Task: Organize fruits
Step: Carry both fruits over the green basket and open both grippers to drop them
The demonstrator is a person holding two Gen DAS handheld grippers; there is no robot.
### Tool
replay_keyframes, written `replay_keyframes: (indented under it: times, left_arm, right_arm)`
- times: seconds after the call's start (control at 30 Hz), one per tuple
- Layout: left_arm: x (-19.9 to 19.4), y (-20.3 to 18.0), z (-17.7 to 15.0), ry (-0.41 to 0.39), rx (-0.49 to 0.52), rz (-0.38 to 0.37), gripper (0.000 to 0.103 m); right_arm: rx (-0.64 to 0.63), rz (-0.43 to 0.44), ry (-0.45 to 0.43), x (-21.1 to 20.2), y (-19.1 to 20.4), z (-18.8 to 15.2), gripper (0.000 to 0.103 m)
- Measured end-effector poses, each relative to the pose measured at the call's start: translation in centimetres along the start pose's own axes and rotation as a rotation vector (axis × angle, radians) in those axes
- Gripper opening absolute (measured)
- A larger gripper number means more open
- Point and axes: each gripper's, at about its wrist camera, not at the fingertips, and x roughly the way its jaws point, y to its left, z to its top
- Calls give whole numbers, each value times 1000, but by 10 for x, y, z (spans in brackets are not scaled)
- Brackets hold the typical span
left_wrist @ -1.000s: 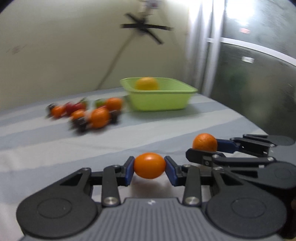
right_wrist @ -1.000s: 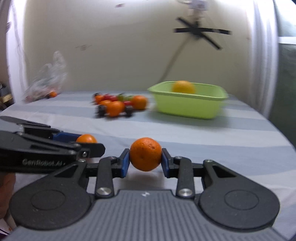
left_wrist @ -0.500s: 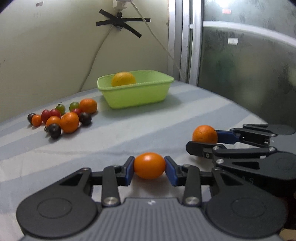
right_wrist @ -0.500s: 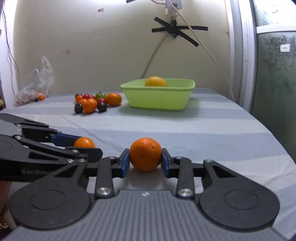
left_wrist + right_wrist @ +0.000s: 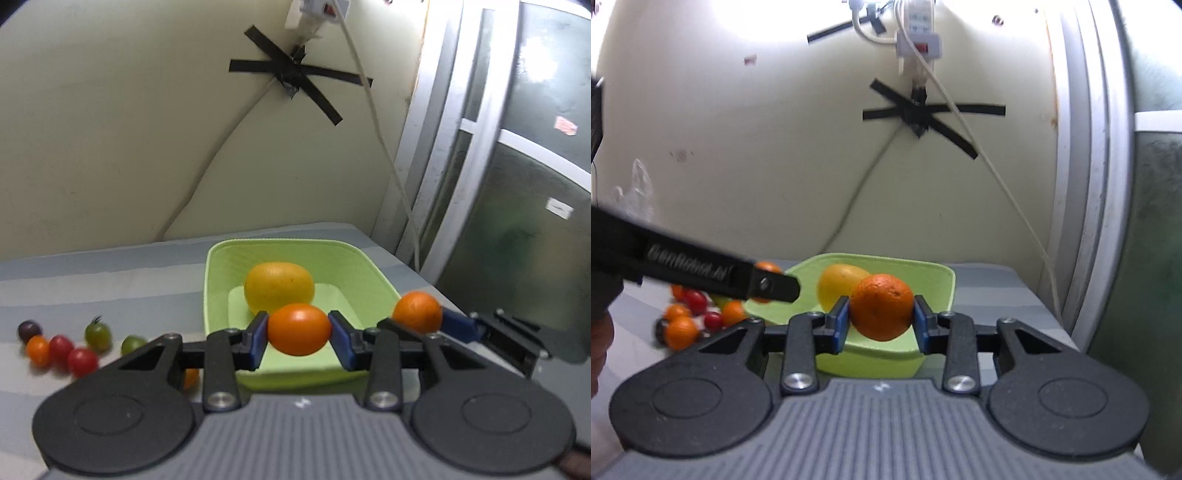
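While left gripper (image 5: 298, 334) clamped an orange tomato (image 5: 299, 329) and right gripper (image 5: 881, 325) a tangerine (image 5: 881, 306), crowding over the basket (image 5: 218, 280) risked collision.

Both tools share one build: the left gripper (image 5: 299, 334) has a grey ribbed body with a small white mark at its front edge, flanked by two round matte-black discs. Black linkage bars run forward, each pinned by a silver screw, ending in blue pads (image 5: 257, 338). The right gripper (image 5: 881, 319) looks the same. Seen side-on, the left one's black arm carries blurred grey lettering.
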Motion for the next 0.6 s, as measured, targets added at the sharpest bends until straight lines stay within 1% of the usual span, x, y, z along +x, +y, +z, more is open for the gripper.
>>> replay_keyframes:
  times: [0.13,0.2,0.27,0.37,0.43,0.47,0.5,0.53,0.57,0.6]
  left_arm:
    - [24,2,1,39,7,25,35]
    - [32,5,-6,69,-12,20,36]
    - [36,4,-12,77,-18,18,40]
    - [35,4,-13,52,-31,33,48]
    - [29,4,-12,35,-33,26,48]
    - [26,3,-9,19,-27,27,49]
    - [19,2,-10,-7,-14,27,50]
    - [14,0,-9,-25,-1,27,55]
    - [7,-2,-10,-47,14,33,57]
    - [1,-3,-10,-63,23,39,57]
  right_arm:
    - [0,0,-7,10,1,-5,38]
    - [-1,-7,13,16,0,-9,39]
    - [10,-3,23,17,-3,-10,39]
    - [49,3,29,17,-8,-8,40]
    - [74,4,11,13,-11,-8,42]
    - [83,-4,-5,10,-12,-8,48]
    - [92,-14,-26,8,-13,-7,51]
    - [99,-21,-50,2,-14,-7,52]
    - [101,-24,-63,-1,-14,-8,55]
    - [102,-30,-71,-3,-14,-9,55]
